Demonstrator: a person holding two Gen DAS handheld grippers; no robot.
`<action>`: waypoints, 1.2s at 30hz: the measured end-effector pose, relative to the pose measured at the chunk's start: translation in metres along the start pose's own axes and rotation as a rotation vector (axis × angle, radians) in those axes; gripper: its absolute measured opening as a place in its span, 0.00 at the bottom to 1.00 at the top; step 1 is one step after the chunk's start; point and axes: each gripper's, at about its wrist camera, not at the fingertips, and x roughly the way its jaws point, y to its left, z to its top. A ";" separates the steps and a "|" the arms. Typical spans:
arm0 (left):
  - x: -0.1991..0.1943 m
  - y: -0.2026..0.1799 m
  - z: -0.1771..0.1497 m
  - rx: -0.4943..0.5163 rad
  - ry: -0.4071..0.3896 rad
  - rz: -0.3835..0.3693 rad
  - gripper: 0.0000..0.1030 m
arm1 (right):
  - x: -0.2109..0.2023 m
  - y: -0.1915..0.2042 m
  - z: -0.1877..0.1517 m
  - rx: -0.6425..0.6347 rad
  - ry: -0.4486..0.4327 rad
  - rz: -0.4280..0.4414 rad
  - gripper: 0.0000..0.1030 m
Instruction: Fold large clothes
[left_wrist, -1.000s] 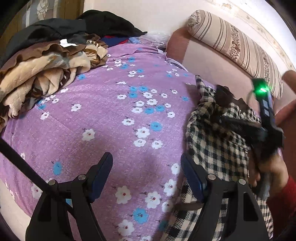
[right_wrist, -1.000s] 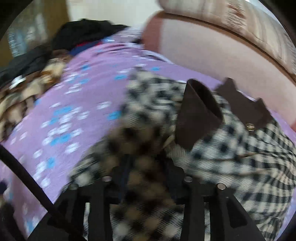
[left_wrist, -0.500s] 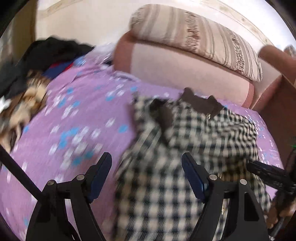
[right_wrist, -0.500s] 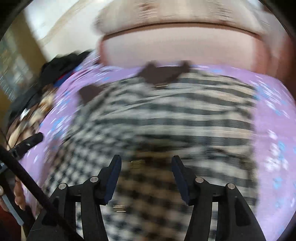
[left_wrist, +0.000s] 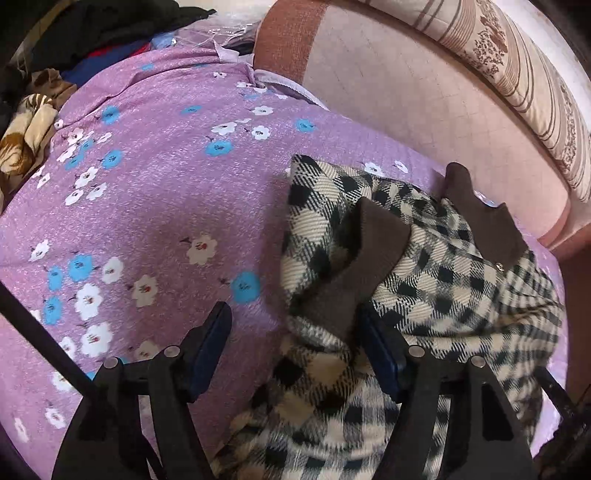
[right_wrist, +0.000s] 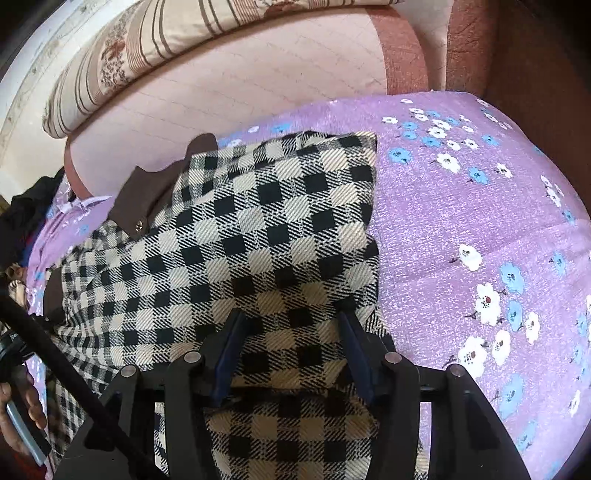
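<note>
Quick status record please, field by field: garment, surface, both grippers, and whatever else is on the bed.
garment: checked coat, black and cream, brown collar, brown cuff, partly folded, sleeve laid over body
surface: purple floral bedspread
left gripper: open, over the coat's left edge by the cuff, no grip seen
right gripper: open, fingers astride the checked fabric, not closed on it
backdrop: pink headboard, striped pillow on top
other: pile of clothes at the far left

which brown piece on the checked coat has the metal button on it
The flat brown collar near the sofa back; its gold button sits at its lower edge. The brown cuff, close to the left gripper, shows none.
</note>
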 end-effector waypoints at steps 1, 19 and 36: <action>-0.007 0.003 -0.001 -0.005 0.001 -0.015 0.68 | -0.006 -0.001 0.000 -0.001 0.000 0.001 0.55; -0.100 0.116 -0.179 -0.123 0.120 -0.428 0.73 | -0.116 -0.153 -0.154 0.330 0.083 0.337 0.65; -0.154 0.115 -0.316 -0.065 0.149 -0.551 0.63 | -0.140 -0.108 -0.272 0.386 0.230 0.653 0.64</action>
